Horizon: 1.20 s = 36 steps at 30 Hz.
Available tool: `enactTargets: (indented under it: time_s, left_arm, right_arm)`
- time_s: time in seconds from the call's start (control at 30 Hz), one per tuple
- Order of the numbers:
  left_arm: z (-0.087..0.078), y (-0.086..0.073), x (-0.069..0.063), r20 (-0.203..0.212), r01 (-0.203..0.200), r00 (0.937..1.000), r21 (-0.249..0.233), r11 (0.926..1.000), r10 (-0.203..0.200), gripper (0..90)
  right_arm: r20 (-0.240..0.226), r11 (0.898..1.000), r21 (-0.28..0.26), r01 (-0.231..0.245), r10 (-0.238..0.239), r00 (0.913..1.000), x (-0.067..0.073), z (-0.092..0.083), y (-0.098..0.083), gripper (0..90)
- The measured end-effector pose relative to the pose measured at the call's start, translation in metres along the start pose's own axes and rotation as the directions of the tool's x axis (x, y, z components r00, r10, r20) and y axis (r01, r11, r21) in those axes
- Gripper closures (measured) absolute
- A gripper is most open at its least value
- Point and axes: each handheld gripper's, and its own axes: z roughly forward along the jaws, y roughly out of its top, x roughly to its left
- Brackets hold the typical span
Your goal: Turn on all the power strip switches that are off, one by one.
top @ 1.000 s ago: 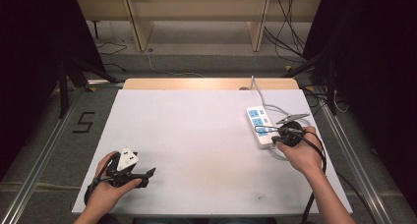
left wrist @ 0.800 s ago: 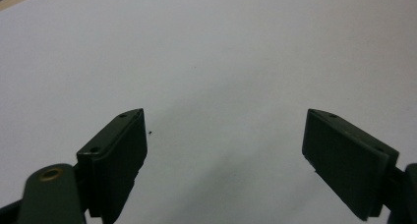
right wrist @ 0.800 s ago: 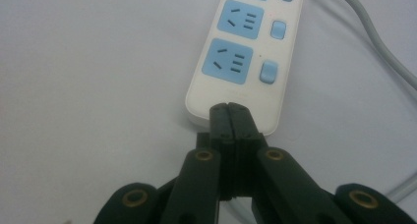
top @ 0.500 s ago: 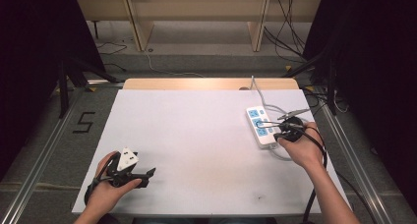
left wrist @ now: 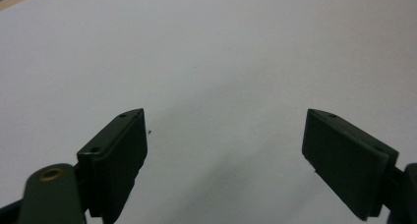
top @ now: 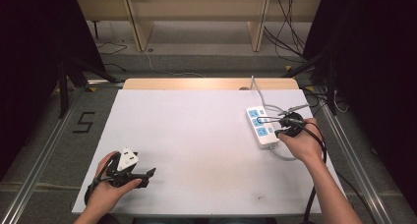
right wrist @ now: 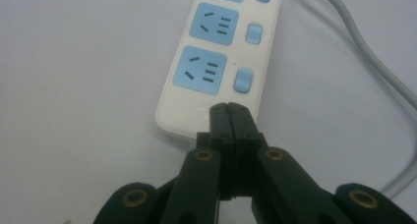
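A white power strip [top: 260, 126] with blue sockets lies on the right side of the white table [top: 196, 135]. In the right gripper view the strip [right wrist: 216, 52] runs away from me, with a blue switch beside each socket. My right gripper [right wrist: 231, 108] is shut with nothing between its jaws, and its tips hover over the strip's near end. In the high view that right gripper [top: 278, 132] sits at the strip's right edge, held by the person's right hand. My left gripper [left wrist: 223, 130] stands open over bare table. It rests near the front left [top: 147, 174] in the left hand.
The strip's grey cable [right wrist: 373, 71] curves past the right of the strip, and in the high view the cable [top: 258, 94] runs off the table's far edge. Metal rails [top: 44, 155] flank the table. A wooden strip [top: 196, 83] lines its far edge.
My right gripper has edged slightly toward the far side along the power strip, still shut. The left gripper has stayed where it was.
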Motion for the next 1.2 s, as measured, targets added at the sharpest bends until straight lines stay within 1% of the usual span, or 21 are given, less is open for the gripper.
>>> enactTargets:
  time_s: [0.27,0.67,1.2]
  left_arm:
    - [0.000,0.000,0.000,0.001,0.000,1.0000,0.000,1.0000,0.000,17.1]
    - [0.000,0.000,0.000,0.000,-0.001,1.0000,0.001,1.0000,0.001,17.1]
    - [0.000,0.000,0.001,0.000,0.002,1.0000,0.001,1.0000,-0.002,17.2]
  right_arm:
    - [0.003,1.000,0.019,0.002,-0.002,1.0000,-0.003,0.005,0.007,90.0]
    - [0.006,0.998,0.058,-0.013,0.013,0.9999,-0.011,0.014,0.015,90.0]
    - [0.001,0.996,0.087,-0.017,0.017,0.9999,-0.013,0.021,0.027,90.0]
